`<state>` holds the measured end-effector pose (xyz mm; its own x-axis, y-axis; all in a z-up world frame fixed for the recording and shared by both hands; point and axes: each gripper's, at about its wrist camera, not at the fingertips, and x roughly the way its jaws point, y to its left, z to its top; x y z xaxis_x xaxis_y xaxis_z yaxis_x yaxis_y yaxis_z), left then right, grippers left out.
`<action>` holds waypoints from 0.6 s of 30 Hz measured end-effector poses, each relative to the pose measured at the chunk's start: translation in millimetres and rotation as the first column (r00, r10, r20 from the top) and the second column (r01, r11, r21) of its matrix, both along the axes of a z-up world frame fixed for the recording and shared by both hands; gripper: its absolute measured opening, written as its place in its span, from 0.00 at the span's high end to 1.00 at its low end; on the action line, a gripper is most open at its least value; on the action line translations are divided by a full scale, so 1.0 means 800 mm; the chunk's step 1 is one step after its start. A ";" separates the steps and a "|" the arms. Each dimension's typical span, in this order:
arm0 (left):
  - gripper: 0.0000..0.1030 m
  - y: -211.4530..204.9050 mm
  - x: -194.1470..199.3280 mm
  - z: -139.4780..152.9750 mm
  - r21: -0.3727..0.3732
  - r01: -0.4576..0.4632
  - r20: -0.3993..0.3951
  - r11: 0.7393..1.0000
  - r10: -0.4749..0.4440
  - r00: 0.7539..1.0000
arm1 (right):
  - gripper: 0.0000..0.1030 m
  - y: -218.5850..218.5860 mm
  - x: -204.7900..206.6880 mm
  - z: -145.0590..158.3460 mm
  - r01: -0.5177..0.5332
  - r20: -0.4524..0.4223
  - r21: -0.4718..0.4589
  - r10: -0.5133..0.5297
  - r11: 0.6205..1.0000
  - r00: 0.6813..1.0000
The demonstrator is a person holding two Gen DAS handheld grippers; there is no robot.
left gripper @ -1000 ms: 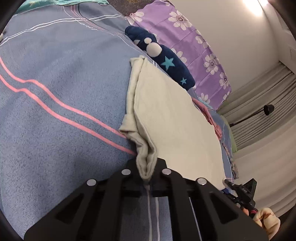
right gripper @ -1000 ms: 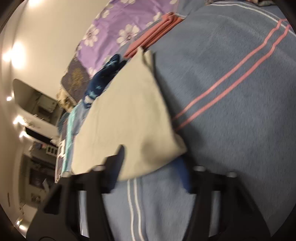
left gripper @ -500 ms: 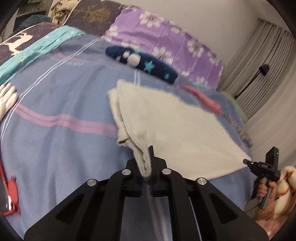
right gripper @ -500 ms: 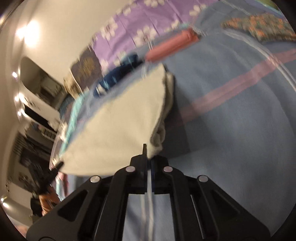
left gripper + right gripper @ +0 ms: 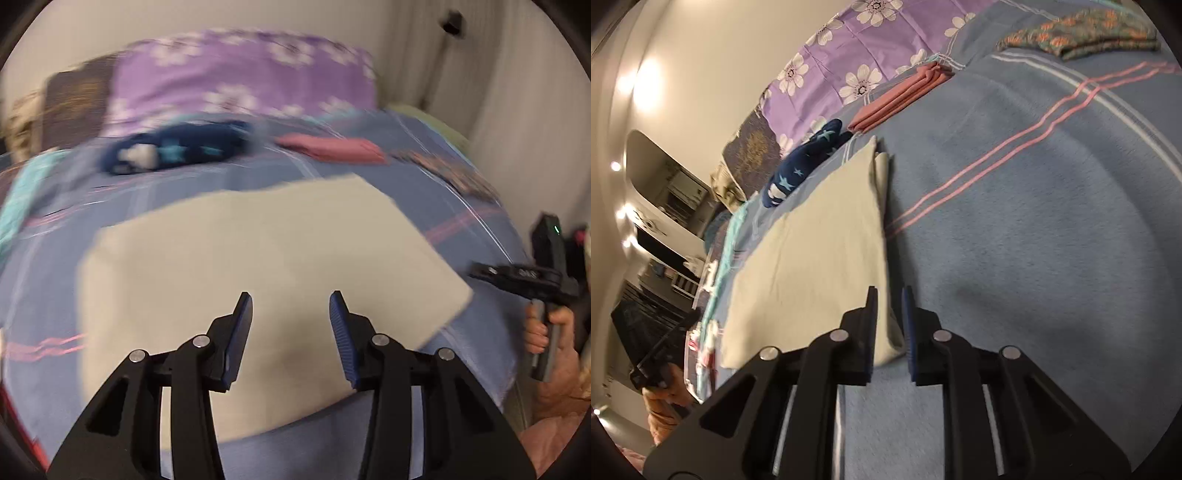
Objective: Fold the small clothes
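Observation:
A cream folded cloth (image 5: 258,258) lies flat on the blue striped blanket (image 5: 461,206). It also shows in the right wrist view (image 5: 820,251). My left gripper (image 5: 291,306) is open and empty, just above the cloth's near part. My right gripper (image 5: 889,295) is partly open at the cloth's near right corner, its jaws a narrow gap apart with nothing between them. The right gripper also shows in the left wrist view (image 5: 517,275), held in a hand at the cloth's right edge.
A navy starred garment (image 5: 177,147), a folded pink cloth (image 5: 332,147) and a purple flowered pillow (image 5: 240,77) lie at the far side of the bed. A patterned cloth (image 5: 1082,29) lies at the far right. The wall and curtain stand behind.
Both grippers have let go of the cream cloth, which now lies flat and folded over. The left gripper has opened wide and swung to face the cloth; the right has opened slightly.

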<state>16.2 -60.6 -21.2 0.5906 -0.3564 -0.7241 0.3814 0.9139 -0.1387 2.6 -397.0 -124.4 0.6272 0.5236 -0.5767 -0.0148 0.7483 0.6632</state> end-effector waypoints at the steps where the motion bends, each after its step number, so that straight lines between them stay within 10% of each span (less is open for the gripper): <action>1: 0.58 -0.030 0.011 -0.007 0.007 0.054 -0.024 0.999 -0.053 0.998 | 0.86 -0.004 0.001 -0.004 -0.013 0.000 0.023 0.013 1.000 1.000; 8: 0.58 -0.158 0.074 -0.041 -0.028 0.203 -0.183 0.979 -0.205 0.961 | 0.85 0.001 0.005 -0.011 -0.118 0.008 0.038 0.118 0.992 0.993; 18: 0.50 -0.185 0.081 -0.056 -0.059 0.216 -0.266 0.975 -0.224 0.937 | 0.82 0.000 0.009 -0.024 -0.221 0.032 0.057 0.220 0.974 0.975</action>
<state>81.0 -208.8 -66.2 0.2792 -0.4780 -0.8328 0.5175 0.8054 -0.2889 9.6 -397.0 -143.3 0.5066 0.6839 -0.5251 -0.1925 0.6834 0.7042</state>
